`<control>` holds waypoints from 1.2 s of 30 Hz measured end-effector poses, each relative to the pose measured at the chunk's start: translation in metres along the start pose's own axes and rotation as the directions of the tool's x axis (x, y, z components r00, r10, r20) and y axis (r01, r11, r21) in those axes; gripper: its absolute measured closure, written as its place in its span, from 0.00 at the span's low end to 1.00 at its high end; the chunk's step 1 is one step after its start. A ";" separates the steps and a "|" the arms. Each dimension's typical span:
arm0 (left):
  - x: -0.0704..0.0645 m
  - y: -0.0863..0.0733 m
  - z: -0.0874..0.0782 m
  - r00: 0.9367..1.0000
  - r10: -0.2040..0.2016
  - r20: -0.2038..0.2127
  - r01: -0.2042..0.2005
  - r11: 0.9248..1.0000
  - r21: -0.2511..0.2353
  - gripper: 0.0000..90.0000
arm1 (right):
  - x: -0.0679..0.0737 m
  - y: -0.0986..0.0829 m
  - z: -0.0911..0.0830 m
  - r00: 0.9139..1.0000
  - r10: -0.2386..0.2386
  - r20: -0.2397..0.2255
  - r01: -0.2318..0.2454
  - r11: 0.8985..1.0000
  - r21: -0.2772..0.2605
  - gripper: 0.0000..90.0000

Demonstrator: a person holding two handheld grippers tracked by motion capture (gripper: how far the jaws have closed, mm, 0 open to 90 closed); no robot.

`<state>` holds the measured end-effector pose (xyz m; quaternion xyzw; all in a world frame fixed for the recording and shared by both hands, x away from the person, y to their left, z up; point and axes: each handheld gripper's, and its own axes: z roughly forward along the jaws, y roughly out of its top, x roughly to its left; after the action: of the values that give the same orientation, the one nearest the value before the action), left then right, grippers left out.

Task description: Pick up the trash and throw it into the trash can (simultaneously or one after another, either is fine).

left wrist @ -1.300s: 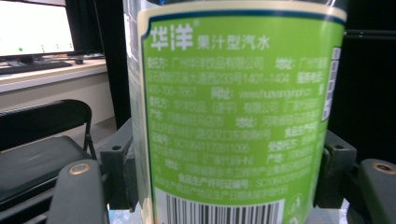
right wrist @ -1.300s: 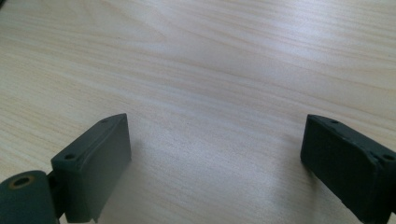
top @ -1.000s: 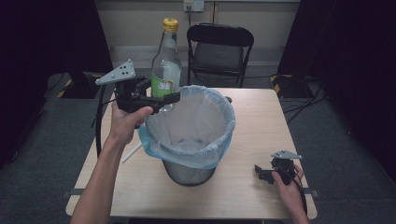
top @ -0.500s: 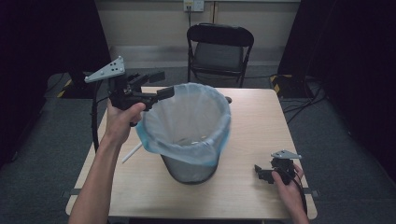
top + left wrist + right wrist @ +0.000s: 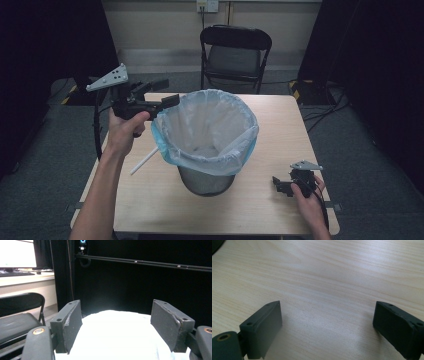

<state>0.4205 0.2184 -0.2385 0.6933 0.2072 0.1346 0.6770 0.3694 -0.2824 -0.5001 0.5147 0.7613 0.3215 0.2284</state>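
The left gripper (image 5: 167,92) is held in the air just beside the left rim of the bin (image 5: 207,145), jaws apart and holding nothing. The bin, lined with a pale blue bag (image 5: 240,150), stands in the middle of the wooden surface (image 5: 280,115). A white stick (image 5: 144,161) lies left of it. A black folding chair (image 5: 236,55) stands behind, dark curtains at both sides. The right gripper (image 5: 278,184) rests on the surface well right of the bin, jaws apart and holding nothing.

Dim room, overexposed liner (image 5: 117,337) glare
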 end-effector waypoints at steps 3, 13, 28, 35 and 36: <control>0.003 -0.003 -0.008 0.999 -0.032 0.020 0.033 0.999 -0.032 0.29 | 0.000 0.000 0.000 1.000 -0.001 0.000 0.001 1.000 -0.001 0.09; 0.021 -0.015 -0.035 0.992 -0.080 -0.096 0.079 0.997 -0.014 0.30 | 0.000 0.000 0.000 1.000 0.000 0.000 0.000 1.000 0.000 0.09; 0.038 -0.038 -0.072 0.976 -0.119 -0.183 0.118 0.993 -0.017 0.30 | 0.000 0.000 0.000 1.000 0.000 0.000 0.000 1.000 -0.001 0.09; 0.047 -0.062 -0.084 0.960 -0.146 -0.240 0.152 0.988 0.007 0.28 | 0.000 0.000 0.000 1.000 0.001 0.001 -0.001 1.000 0.000 0.09; 0.048 -0.065 -0.086 0.958 -0.152 -0.243 0.159 0.987 0.009 0.28 | 0.000 0.000 0.000 1.000 0.001 0.001 -0.001 1.000 0.000 0.09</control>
<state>0.4161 0.3166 -0.3036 0.6630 0.3435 0.1613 0.6453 0.3695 -0.2822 -0.5001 0.5152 0.7608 0.3214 0.2289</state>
